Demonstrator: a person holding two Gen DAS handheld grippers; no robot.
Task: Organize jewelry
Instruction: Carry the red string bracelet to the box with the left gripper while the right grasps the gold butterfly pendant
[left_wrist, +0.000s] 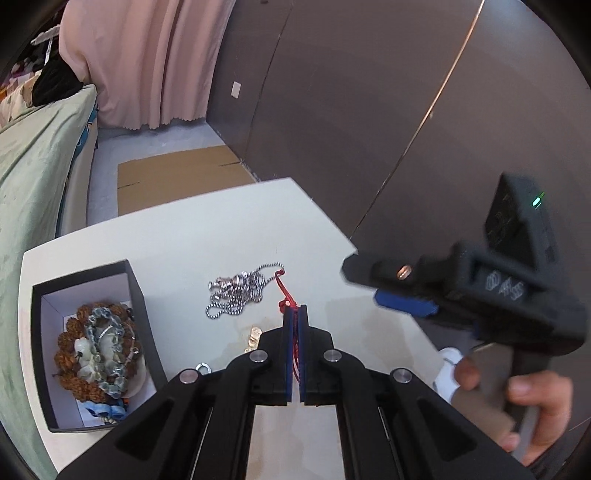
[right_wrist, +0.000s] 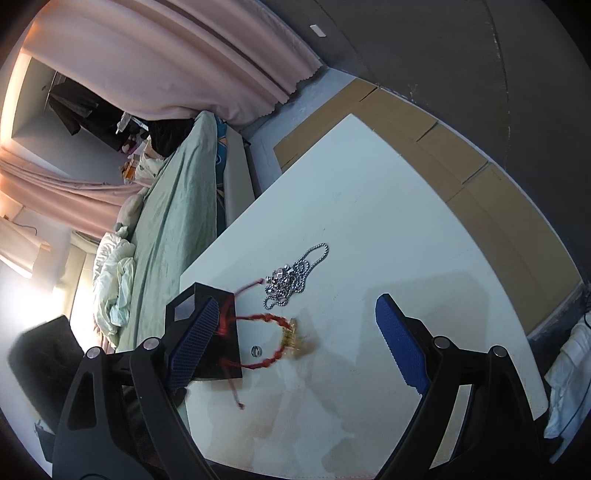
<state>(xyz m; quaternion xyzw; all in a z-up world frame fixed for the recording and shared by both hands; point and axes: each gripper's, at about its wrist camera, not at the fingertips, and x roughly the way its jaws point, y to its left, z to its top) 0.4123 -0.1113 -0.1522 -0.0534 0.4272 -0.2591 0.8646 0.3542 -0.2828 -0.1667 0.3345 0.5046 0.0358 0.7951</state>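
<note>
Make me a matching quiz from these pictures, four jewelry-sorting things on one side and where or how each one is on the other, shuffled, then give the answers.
Things:
1. red cord
2. silver chain
3. beaded bracelets
4. right gripper

States:
A. open, holding nothing
B. inside the black box
C. pinched in the left gripper
D. loose in a heap on the white table

Pairs: 1-C, 2-D, 3-B, 4-A
</note>
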